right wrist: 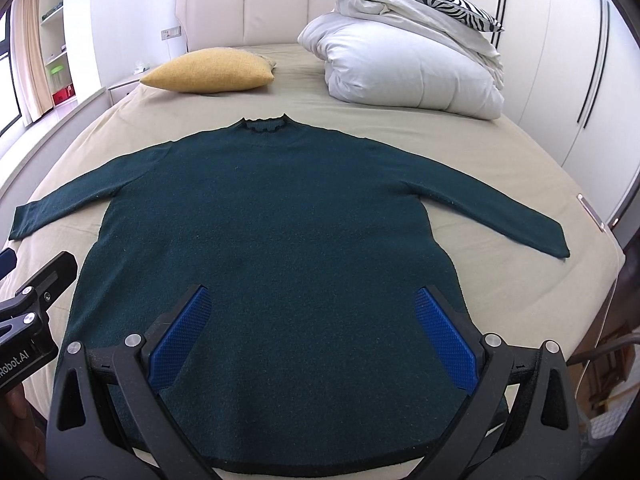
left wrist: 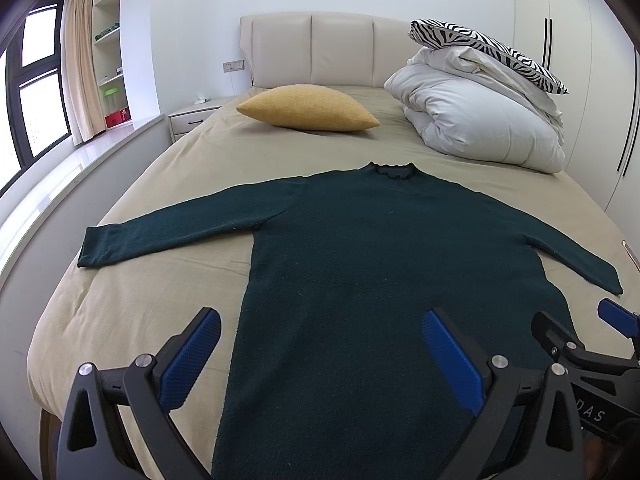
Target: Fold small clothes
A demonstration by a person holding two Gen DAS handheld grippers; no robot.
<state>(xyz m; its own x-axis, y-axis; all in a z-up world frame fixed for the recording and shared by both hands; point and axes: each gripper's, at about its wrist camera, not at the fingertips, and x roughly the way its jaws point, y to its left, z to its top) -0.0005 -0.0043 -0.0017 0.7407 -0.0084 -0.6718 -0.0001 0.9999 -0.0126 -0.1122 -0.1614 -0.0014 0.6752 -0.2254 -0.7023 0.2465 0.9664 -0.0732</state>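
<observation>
Left wrist view, scanning left to right: window and shelving at far left, then the bed (left wrist: 120, 300) with a beige sheet, yellow cushion (left wrist: 308, 108) at the far end, white duvet (left wrist: 476, 120) bundled far right with a zebra pillow (left wrist: 488, 50) on top.

Dark green sweater (left wrist: 360, 260) lies flat on the bed, face up or face down I can't tell, collar (left wrist: 392, 170) far, hem near. Left sleeve (left wrist: 168, 228) stretched out to the left, right sleeve (left wrist: 568, 252) angled out right. No fold anywhere yet.

Left gripper (left wrist: 320, 356) hovers over the near left part of the body, fingers (left wrist: 192, 356) spread wide, nothing between them. Left finger sits over bare sheet, right one over fabric.

Right wrist view: right gripper (right wrist: 312, 332) centred above the near hem (right wrist: 320, 468), fingers (right wrist: 444, 336) also wide apart, holding nothing. Contact with the knit looks absent, though the fisheye makes height hard to judge.

Progress call: garment is spread and ready, folding itself not started. Left to do, by my read: both sleeves in across the body, then the body folded up into a compact stack. Knit looks thick and soft, so a pinch should take hold easily but may drag the layer under it.
</observation>
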